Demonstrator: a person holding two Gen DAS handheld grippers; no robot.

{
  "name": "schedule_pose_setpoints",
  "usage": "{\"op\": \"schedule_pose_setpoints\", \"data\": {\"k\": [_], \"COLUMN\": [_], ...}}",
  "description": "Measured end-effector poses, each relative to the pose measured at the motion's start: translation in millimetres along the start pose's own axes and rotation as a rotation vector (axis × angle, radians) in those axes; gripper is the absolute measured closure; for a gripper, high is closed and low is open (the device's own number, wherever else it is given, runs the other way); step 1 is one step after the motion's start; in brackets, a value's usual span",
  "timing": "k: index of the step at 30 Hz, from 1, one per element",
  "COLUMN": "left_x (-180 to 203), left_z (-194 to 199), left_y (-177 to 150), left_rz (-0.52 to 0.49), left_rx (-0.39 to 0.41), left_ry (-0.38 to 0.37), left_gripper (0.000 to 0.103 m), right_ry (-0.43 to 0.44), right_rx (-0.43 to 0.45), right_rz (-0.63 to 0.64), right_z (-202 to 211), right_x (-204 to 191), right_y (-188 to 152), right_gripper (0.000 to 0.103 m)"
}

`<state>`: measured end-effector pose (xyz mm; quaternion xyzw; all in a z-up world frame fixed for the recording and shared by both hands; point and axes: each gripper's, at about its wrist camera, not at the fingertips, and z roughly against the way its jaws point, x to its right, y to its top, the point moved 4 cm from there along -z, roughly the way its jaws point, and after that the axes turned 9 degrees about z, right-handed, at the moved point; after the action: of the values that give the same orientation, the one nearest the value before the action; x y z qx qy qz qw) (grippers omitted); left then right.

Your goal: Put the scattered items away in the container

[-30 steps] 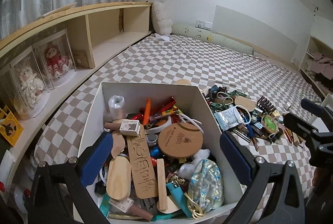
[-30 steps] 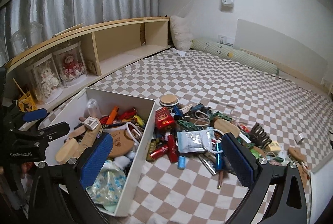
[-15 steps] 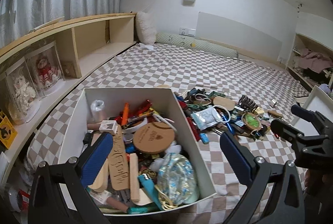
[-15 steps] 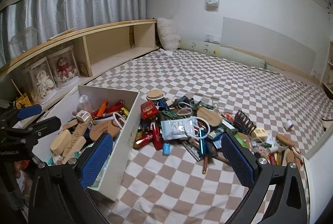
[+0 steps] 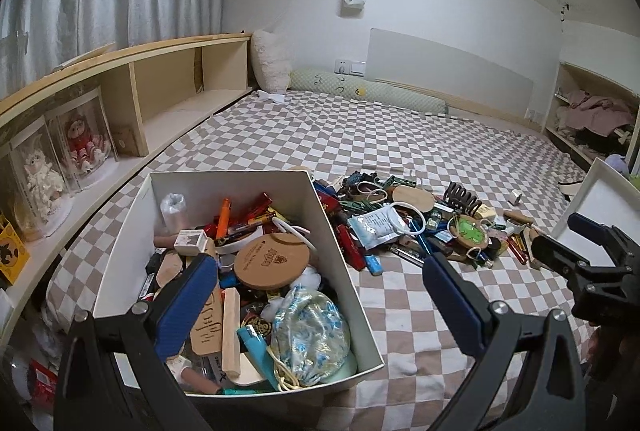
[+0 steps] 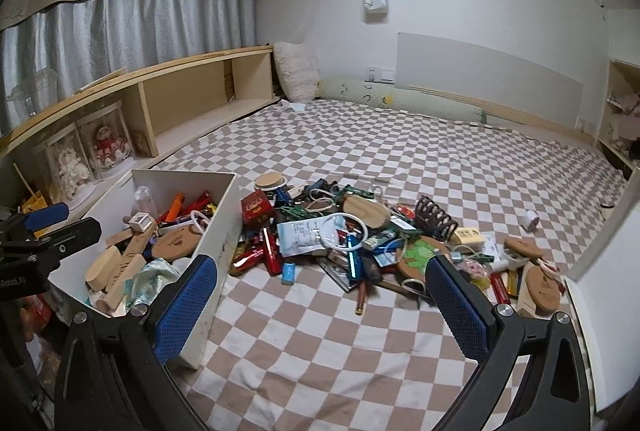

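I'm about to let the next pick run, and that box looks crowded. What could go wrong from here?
The white box is already heaped, with the cork disc and blue patterned pouch lying on top, so added items may slide out. In the loose pile, the white ring overlaps other things and could drag them along. Both grippers are open and empty.

I pull both grippers, left (image 5: 320, 305) and right (image 6: 322, 305), up and back; box (image 5: 340, 259) and pile (image 6: 360, 235) sit farther off.
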<state>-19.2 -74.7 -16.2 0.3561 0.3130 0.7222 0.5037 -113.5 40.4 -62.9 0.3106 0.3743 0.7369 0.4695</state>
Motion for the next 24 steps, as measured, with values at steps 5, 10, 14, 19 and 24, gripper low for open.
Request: {"op": "schedule_pose_setpoints", "data": {"k": [5,10,14,19,24], "left_x": [3.2,4.1,3.7,2.1,1.3], "left_z": [1.0,-1.0,-3.0,-3.9,-4.7], "left_y": [-5.2,-11.6,-16.1,-18.3,-19.9], "left_rz": [-0.008,-0.017,-0.019,-0.021,-0.022], "left_rx": [-0.001,-0.016,-0.027,-0.032,-0.035], "left_ry": [-0.001,-0.003,-0.004,-0.005,-0.002], "left_gripper": [0.0,0.0,0.0,0.0,0.0], "right_ry": [-0.027,-0.03,-0.027,-0.039,-0.04], "right_rx": [-0.005,-0.011,-0.014,-0.023,-0.032], "right_rz": [0.001,-0.01,-0.017,-0.016,-0.017], "right_z": [2.7,2.7,2.7,1.8,0.6], "right_x": [5.3,7.1,7.1,6.5,5.6], "right_y": [-9.5,-17.1,-21.0,-26.0,-29.3], "right_gripper": [0.0,0.0,0.0,0.0,0.0]}}
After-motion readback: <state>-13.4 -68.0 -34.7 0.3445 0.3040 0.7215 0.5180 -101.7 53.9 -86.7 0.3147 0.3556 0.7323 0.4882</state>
